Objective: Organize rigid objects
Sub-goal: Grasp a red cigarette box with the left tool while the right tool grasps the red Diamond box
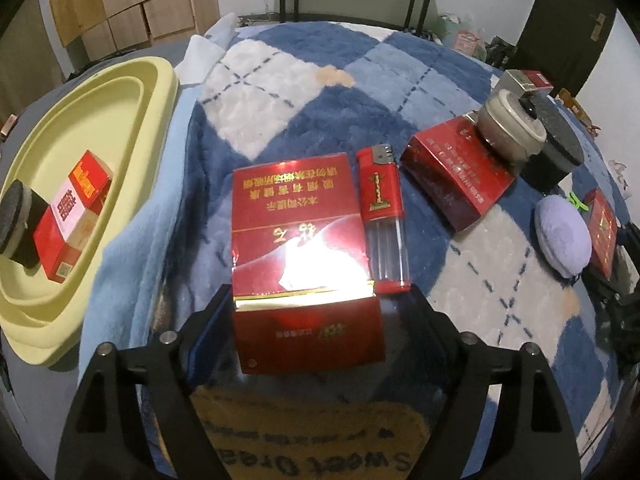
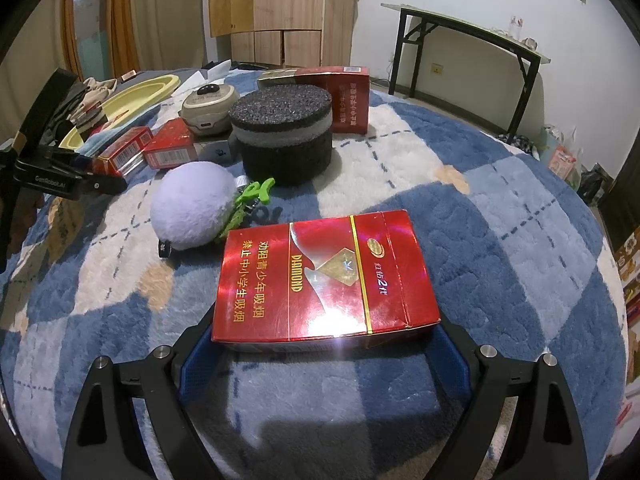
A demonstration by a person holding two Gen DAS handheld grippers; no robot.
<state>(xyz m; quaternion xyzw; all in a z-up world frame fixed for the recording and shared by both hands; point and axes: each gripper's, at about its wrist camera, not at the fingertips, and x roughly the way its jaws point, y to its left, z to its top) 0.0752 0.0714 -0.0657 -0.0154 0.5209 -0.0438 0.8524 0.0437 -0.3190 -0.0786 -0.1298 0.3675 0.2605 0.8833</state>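
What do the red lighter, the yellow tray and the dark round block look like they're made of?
Red lighter: plastic, glossy, clear lower half, metal-looking cap.
Yellow tray: probably matte moulded plastic or silicone, with smooth rounded rims.
Dark round block: apparently coarse foam or sponge, with a speckled, grainy surface.

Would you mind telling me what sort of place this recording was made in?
Probably a room in a home, perhaps a bedroom: the objects lie on a plush checked blanket, wooden cabinets line the wall, and a folding table stands beside it.

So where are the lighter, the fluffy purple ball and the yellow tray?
lighter (image 1: pixel 383 216): left wrist view, on its red body.
purple ball (image 2: pixel 192 211): right wrist view, on its fluffy middle.
yellow tray (image 1: pixel 132 92): left wrist view, on its bare inner floor.
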